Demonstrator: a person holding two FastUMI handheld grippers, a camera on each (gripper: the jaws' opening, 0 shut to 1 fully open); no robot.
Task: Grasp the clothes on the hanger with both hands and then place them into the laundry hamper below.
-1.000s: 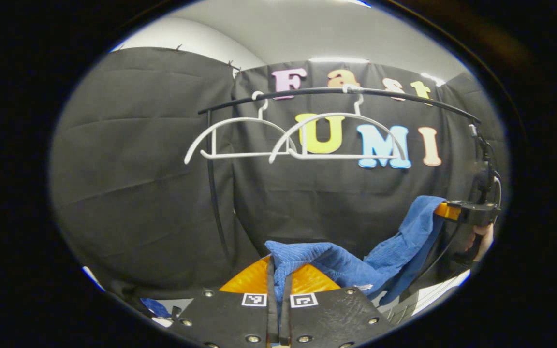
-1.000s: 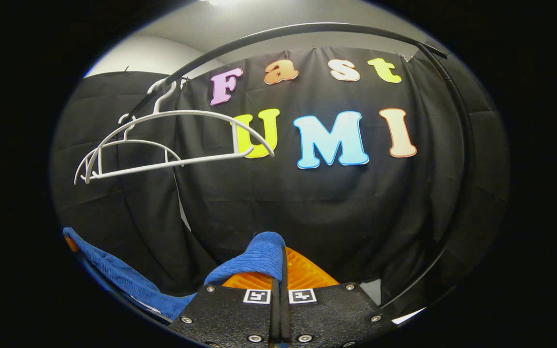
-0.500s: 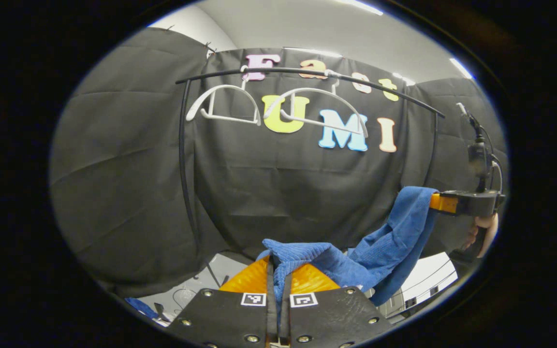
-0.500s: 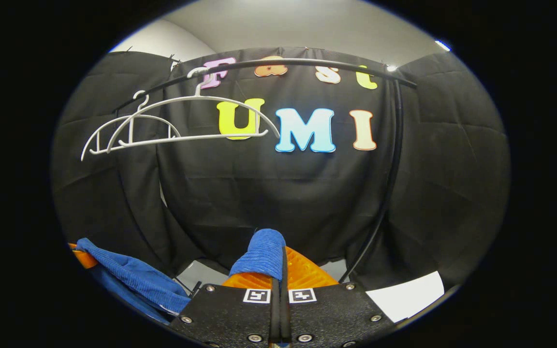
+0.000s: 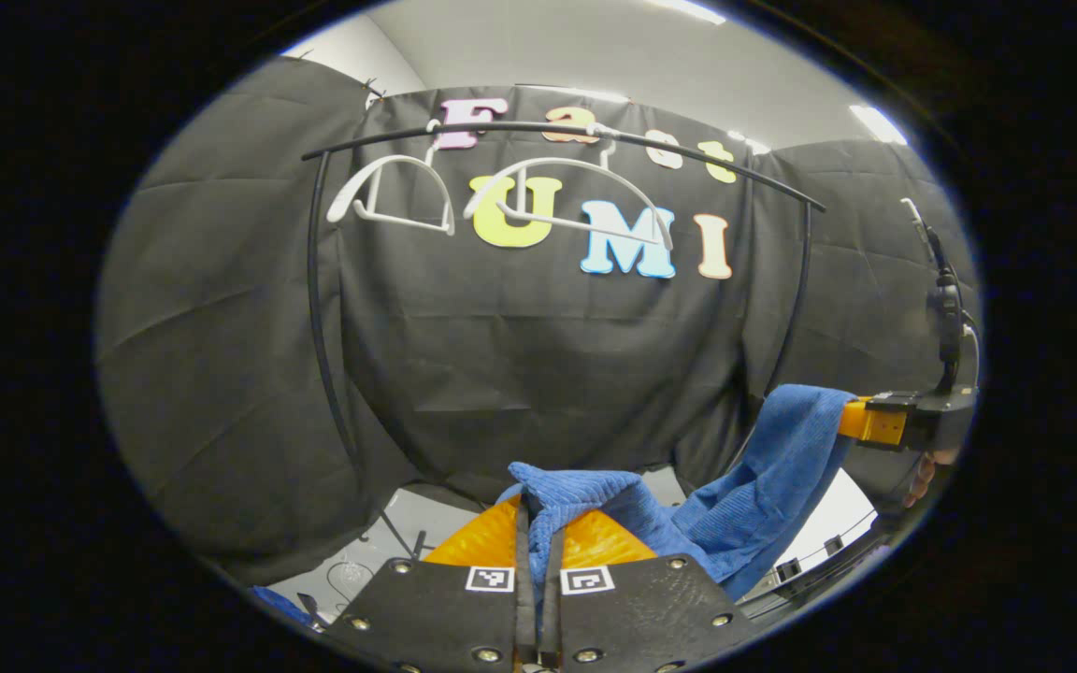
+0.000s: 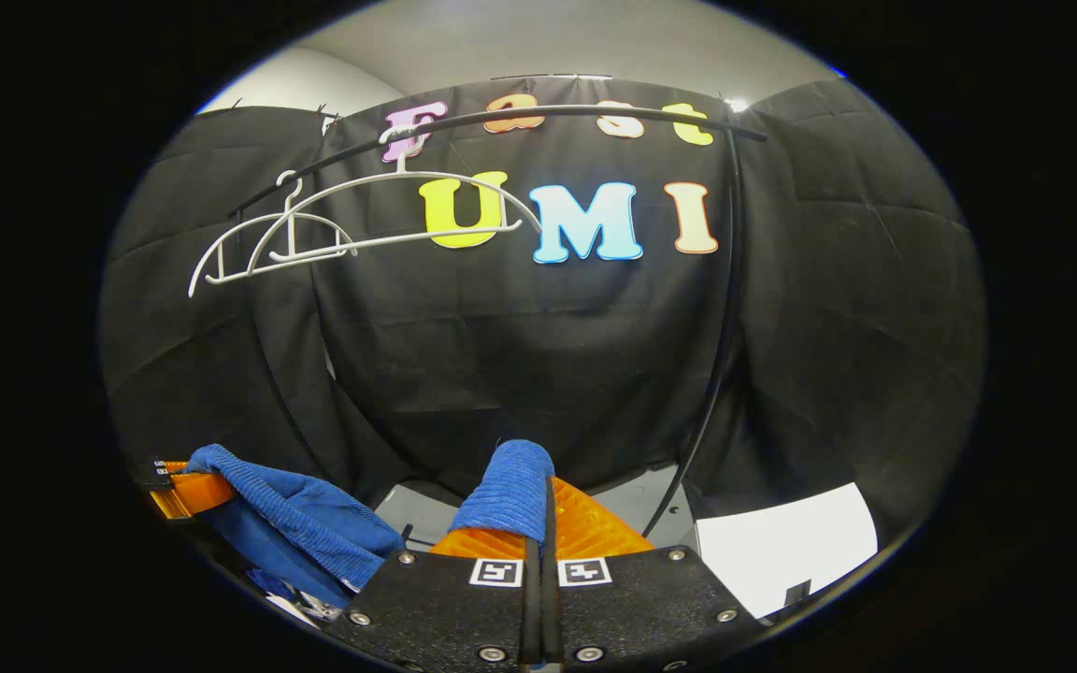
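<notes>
Left hand-held gripper (image 5: 538,551): clamped on blue garment (image 5: 744,495)
Right hand-held gripper (image 6: 543,533): clamped on the garment's other end
Hangers (image 6: 314,234): bare, hooked on black rail (image 6: 538,117)

Two white hangers hang on one black rail (image 5: 688,150): in the left gripper view, one hanger (image 5: 395,192) sits at about eleven o'clock and the other hanger (image 5: 576,201) near twelve. One blue garment (image 5: 735,495) runs from six o'clock toward three o'clock. Two grippers appear there, the left gripper (image 5: 538,523) at six o'clock and the right gripper (image 5: 861,421) at three o'clock.
</notes>
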